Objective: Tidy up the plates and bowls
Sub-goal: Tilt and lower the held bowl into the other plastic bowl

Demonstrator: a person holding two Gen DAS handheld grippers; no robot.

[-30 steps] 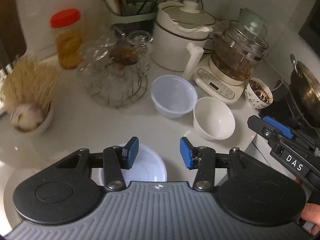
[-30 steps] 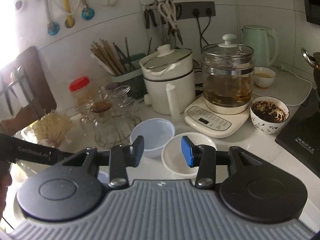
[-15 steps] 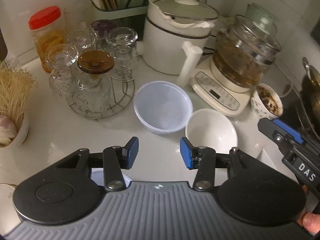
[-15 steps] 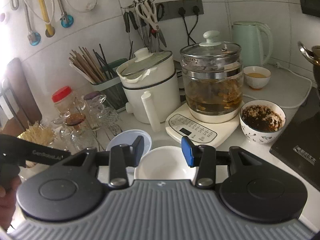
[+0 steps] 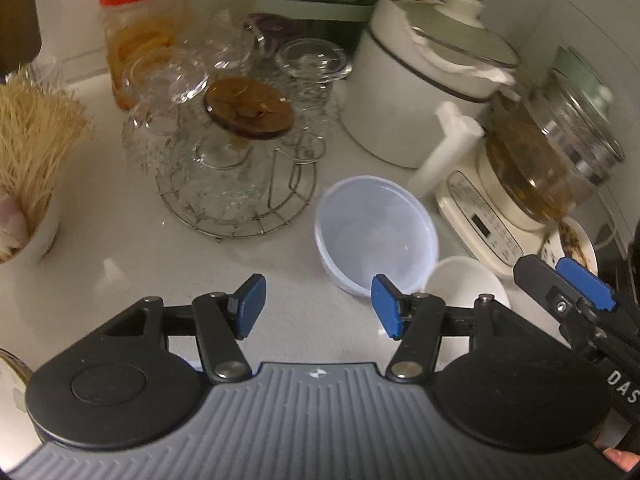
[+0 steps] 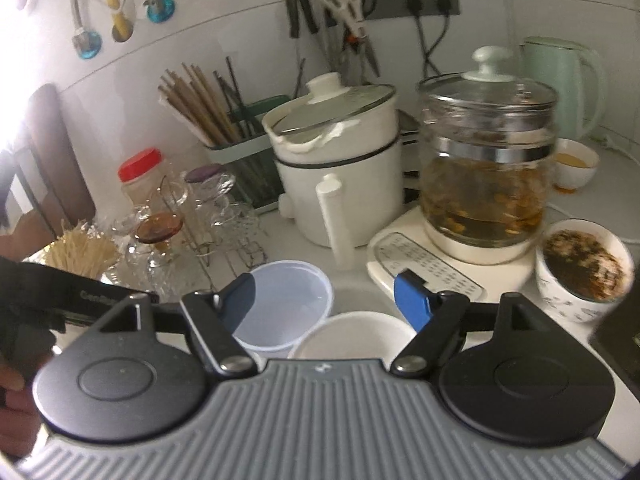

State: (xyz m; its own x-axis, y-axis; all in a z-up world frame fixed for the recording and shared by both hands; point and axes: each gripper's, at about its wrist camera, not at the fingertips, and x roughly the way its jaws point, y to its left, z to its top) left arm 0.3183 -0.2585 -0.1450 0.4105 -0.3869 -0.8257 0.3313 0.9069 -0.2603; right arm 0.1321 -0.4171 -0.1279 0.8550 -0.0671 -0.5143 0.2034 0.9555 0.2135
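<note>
A clear plastic bowl (image 5: 376,236) stands on the white counter, and a white ceramic bowl (image 5: 464,284) sits beside it on the right. My left gripper (image 5: 318,310) hovers just in front of the plastic bowl, its jaws opening with only bare counter between them. In the right wrist view the plastic bowl (image 6: 284,304) and the white bowl (image 6: 356,338) lie close under my right gripper (image 6: 326,300). Its jaws are opening over the gap between the two bowls and press on nothing. The right gripper's arm (image 5: 576,300) shows at the right of the left wrist view.
Behind the bowls stand a wire rack of glasses (image 5: 236,140), a white cooker (image 6: 340,172), a glass kettle on its base (image 6: 484,172) and a patterned bowl of dark food (image 6: 580,276). A red-lidded jar (image 5: 140,28), chopstick holder (image 6: 236,140) and noodle bowl (image 5: 28,148) line the back left.
Both grippers have moved forward and down toward the two bowls, which now lie closer and lower in both views. Both pairs of jaws stand wider apart than before.
</note>
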